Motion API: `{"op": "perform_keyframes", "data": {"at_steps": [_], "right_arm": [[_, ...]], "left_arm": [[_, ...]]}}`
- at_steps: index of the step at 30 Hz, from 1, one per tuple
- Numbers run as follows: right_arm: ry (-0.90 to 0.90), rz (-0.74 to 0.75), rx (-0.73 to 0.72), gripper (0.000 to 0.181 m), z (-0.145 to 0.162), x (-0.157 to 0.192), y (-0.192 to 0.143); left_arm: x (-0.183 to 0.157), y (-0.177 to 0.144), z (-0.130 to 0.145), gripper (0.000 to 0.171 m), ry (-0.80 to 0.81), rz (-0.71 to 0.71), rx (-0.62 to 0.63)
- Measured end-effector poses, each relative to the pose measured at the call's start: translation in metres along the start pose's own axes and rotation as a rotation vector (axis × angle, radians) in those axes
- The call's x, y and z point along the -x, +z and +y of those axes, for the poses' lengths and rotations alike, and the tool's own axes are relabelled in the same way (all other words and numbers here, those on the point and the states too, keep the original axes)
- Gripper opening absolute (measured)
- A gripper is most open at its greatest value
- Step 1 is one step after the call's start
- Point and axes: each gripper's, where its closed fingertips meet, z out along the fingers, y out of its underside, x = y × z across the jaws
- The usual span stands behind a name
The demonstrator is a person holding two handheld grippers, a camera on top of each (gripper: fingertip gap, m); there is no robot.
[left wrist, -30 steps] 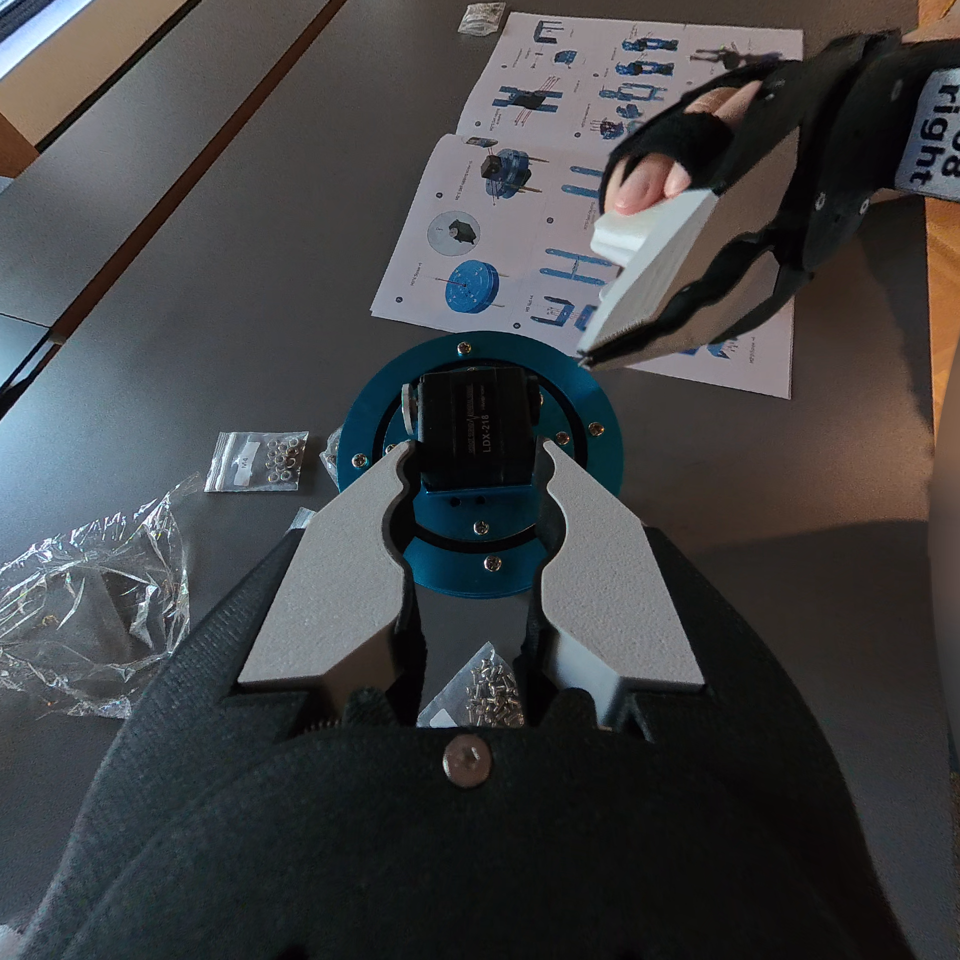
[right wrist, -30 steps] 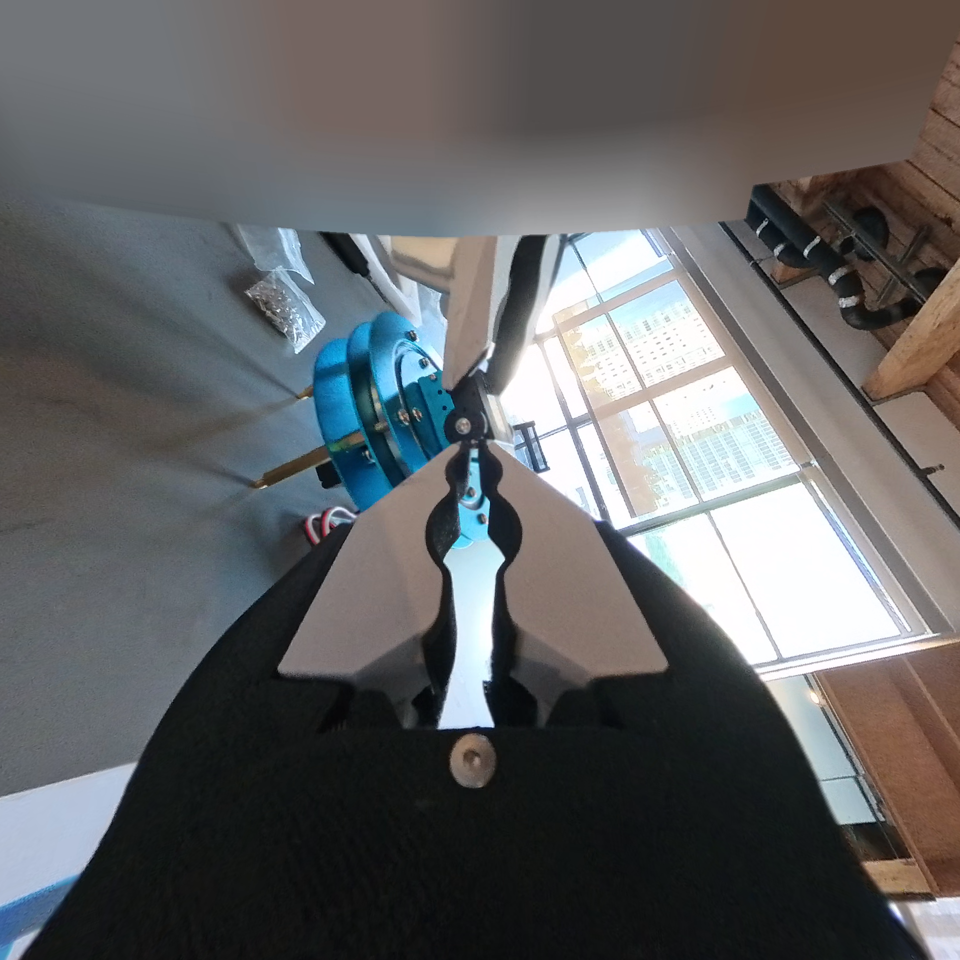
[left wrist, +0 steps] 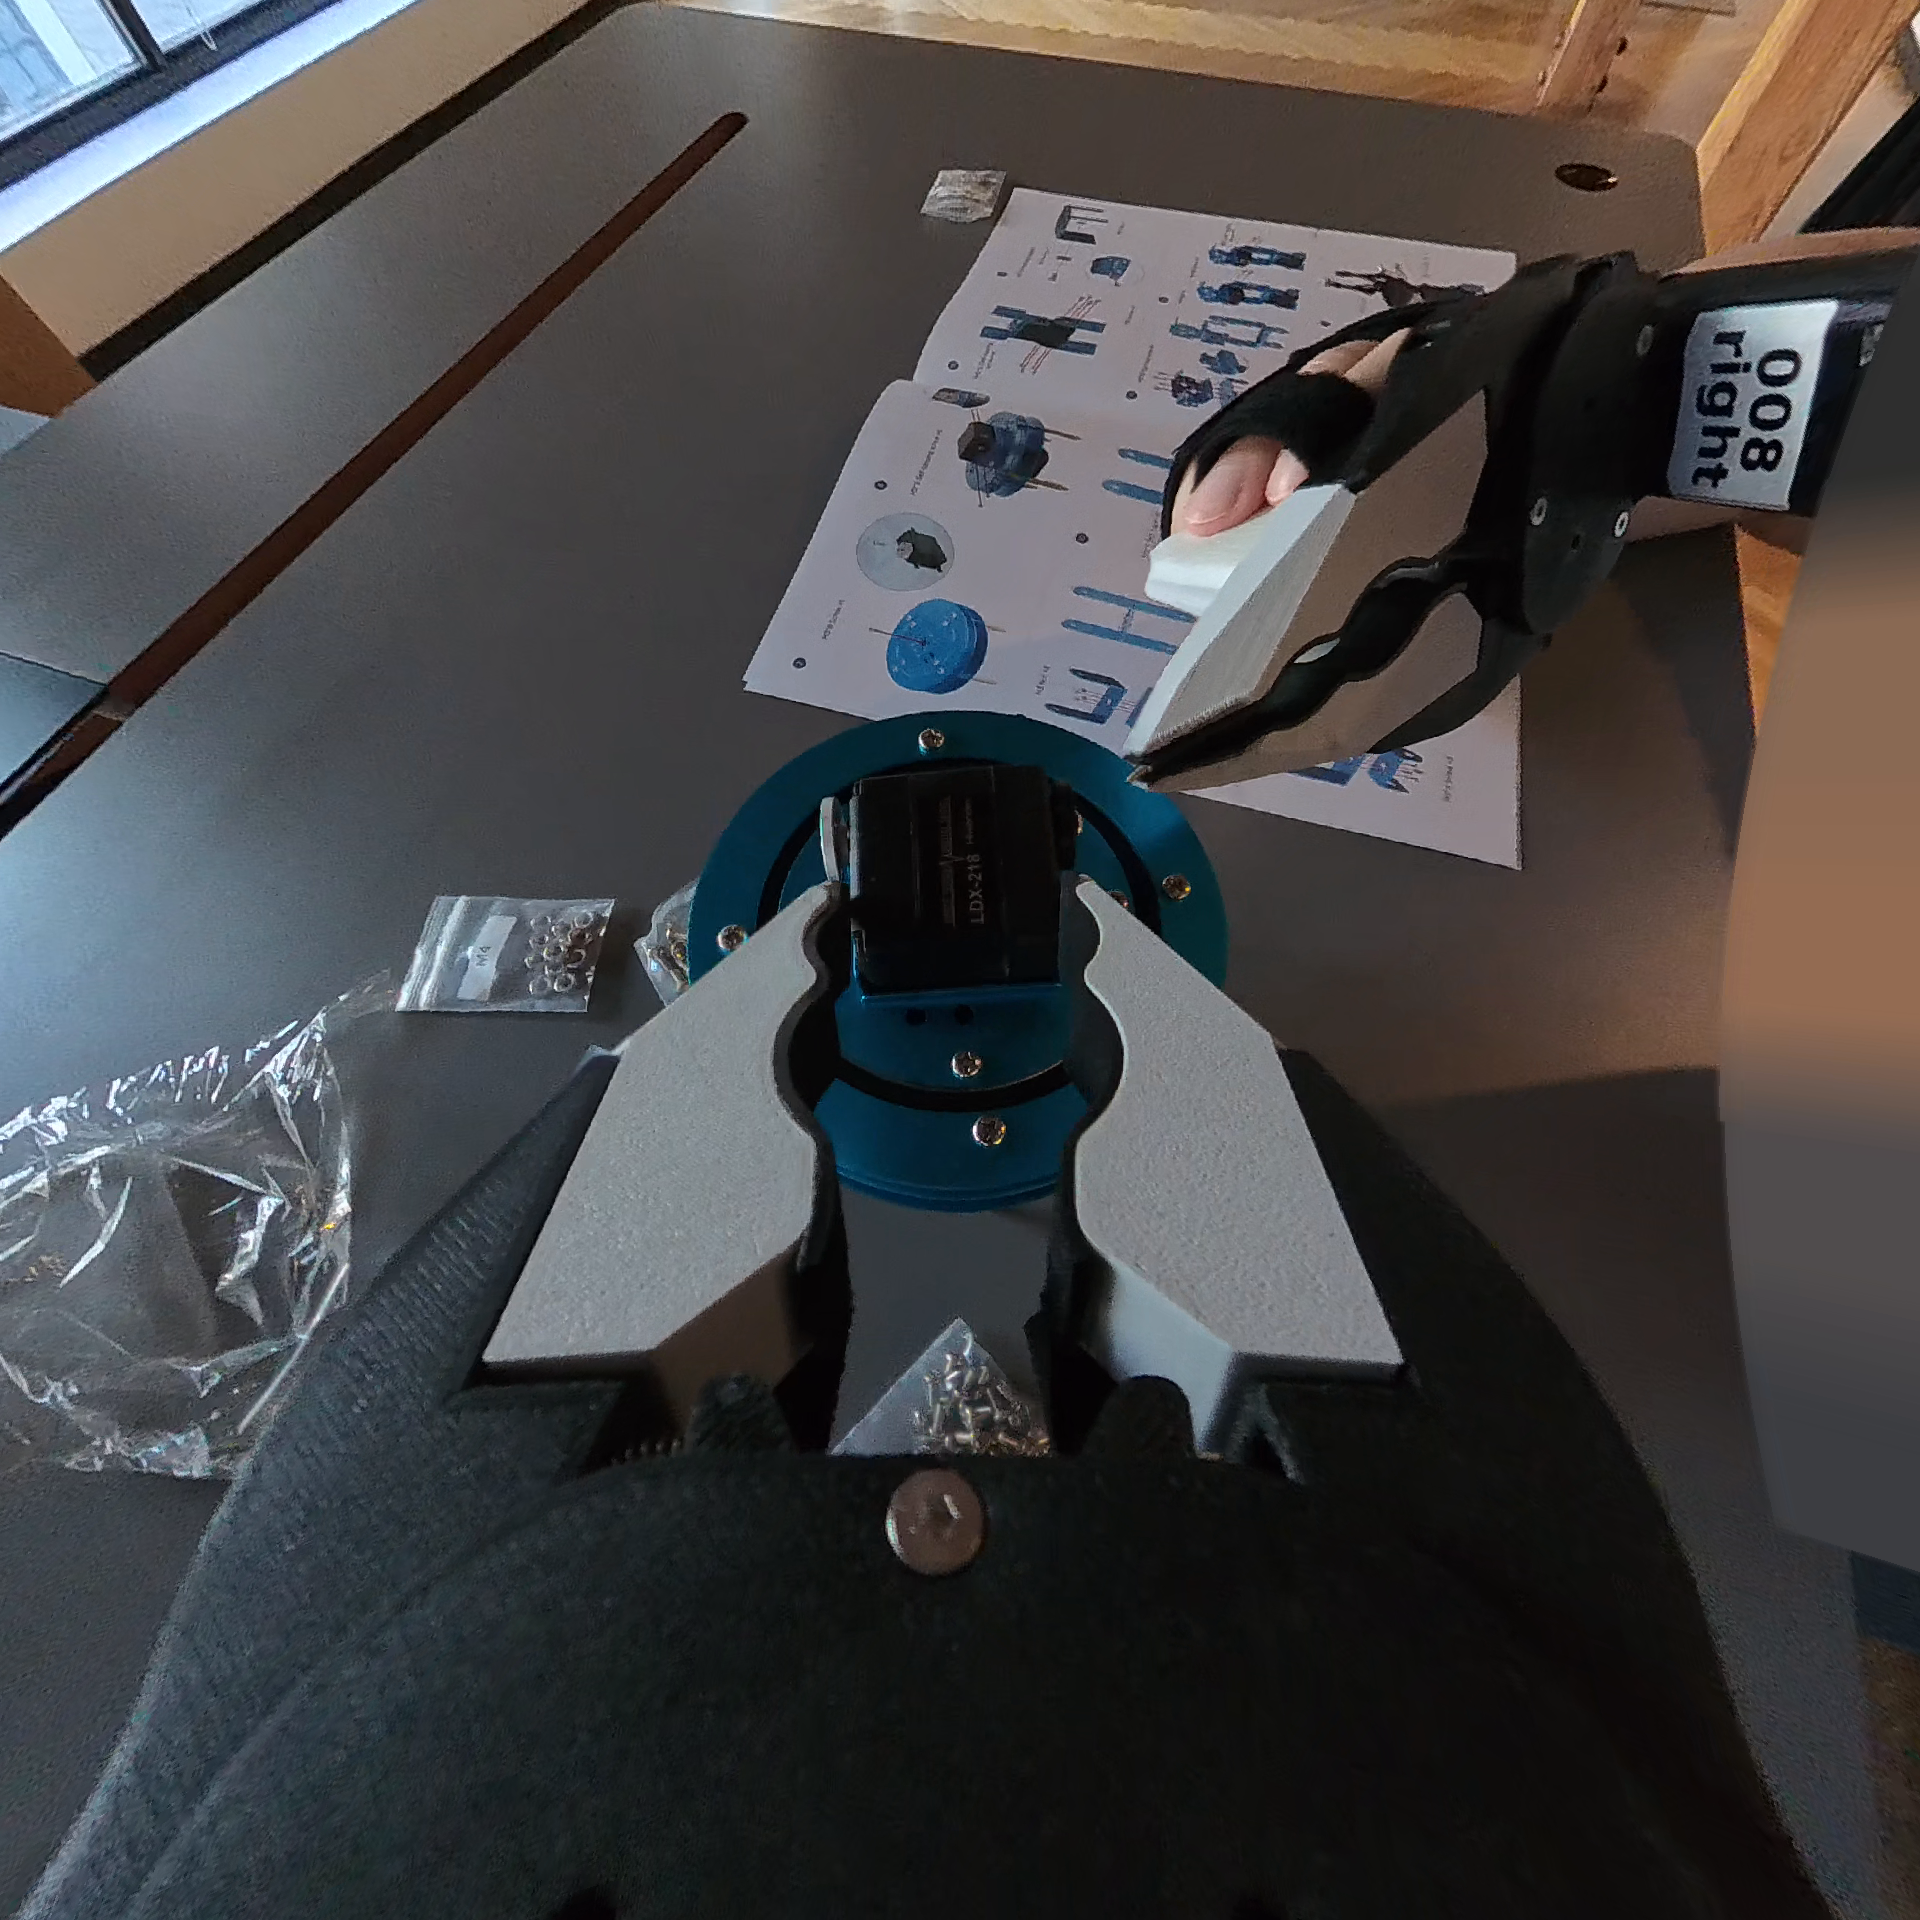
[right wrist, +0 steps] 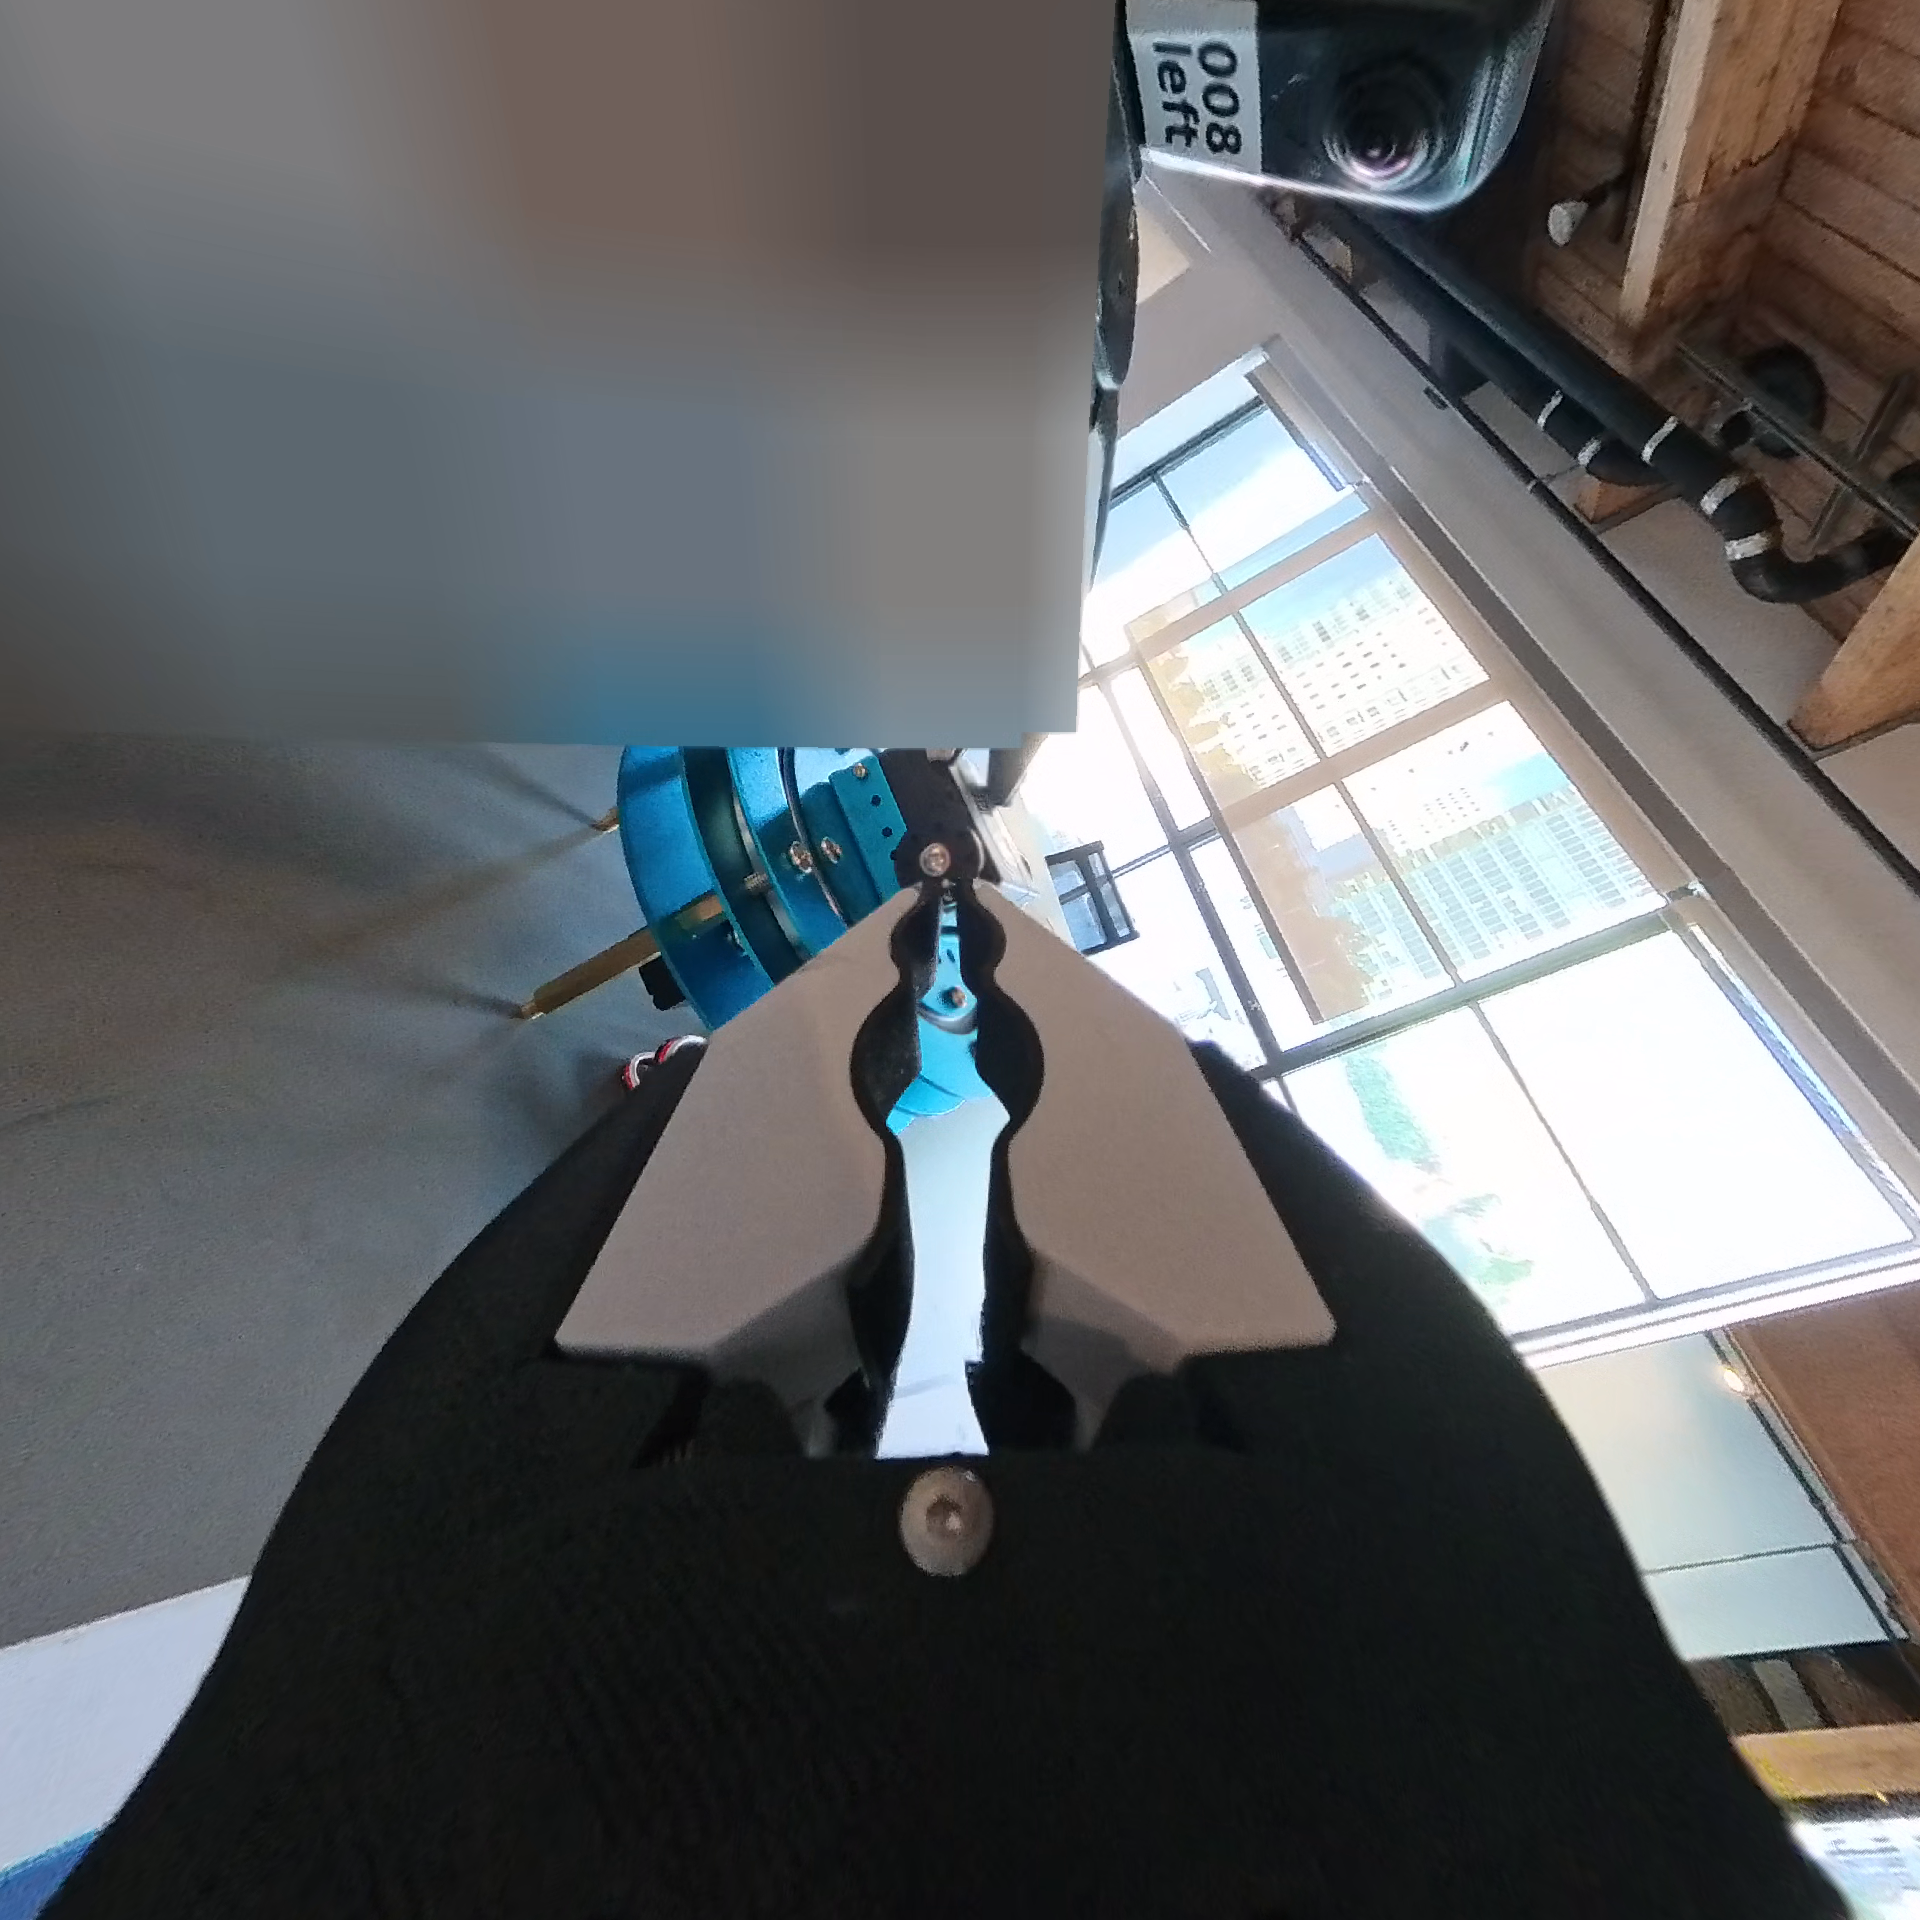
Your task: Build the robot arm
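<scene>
The left claw (left wrist: 951,925) stands spread, one grey finger either side of the black servo (left wrist: 951,883), close against its flanks; whether the pads actually press it I cannot tell from this angle. The servo sits upright in a blue bracket on the blue ring base (left wrist: 961,935), straight ahead of the left claw, its long axis running away from the camera.

The right claw (left wrist: 1143,769) is clenched to a point, tips together, empty. It comes in from the right and its tip hovers at the ring's far right rim. In the right wrist view that tip (right wrist: 938,896) lies just beside a small screw (right wrist: 935,858) on the servo's side.

Further out on the desk (left wrist: 436,582): a bag of nuts (left wrist: 509,951) left of the base, crumpled plastic (left wrist: 156,1236) beyond it, a bag of screws (left wrist: 961,1397) under the left claw, and an instruction sheet (left wrist: 1049,499) behind.
</scene>
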Motion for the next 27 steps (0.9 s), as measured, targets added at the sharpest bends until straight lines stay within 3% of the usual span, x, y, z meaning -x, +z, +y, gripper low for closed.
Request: {"op": "perform_keyframes", "data": {"at_steps": [9, 15, 21, 27], "right_arm": [[0.014, -0.002, -0.002, 0.001, 0.000, 0.000, 0.000], [0.018, -0.004, -0.002, 0.001, 0.001, 0.000, 0.000], [0.022, -0.015, -0.011, 0.001, 0.000, 0.002, 0.000], [-0.016, -0.024, -0.009, 0.001, -0.003, 0.005, 0.002]], "left_arm": [[-0.001, 0.010, 0.002, 0.042, 0.138, -0.073, 0.015], [-0.001, -0.016, -0.015, 0.044, 0.040, -0.005, -0.093], [0.023, -0.019, 0.007, 0.038, 0.016, -0.037, -0.034], [0.017, -0.007, 0.014, 0.038, 0.026, -0.009, -0.008]]}}
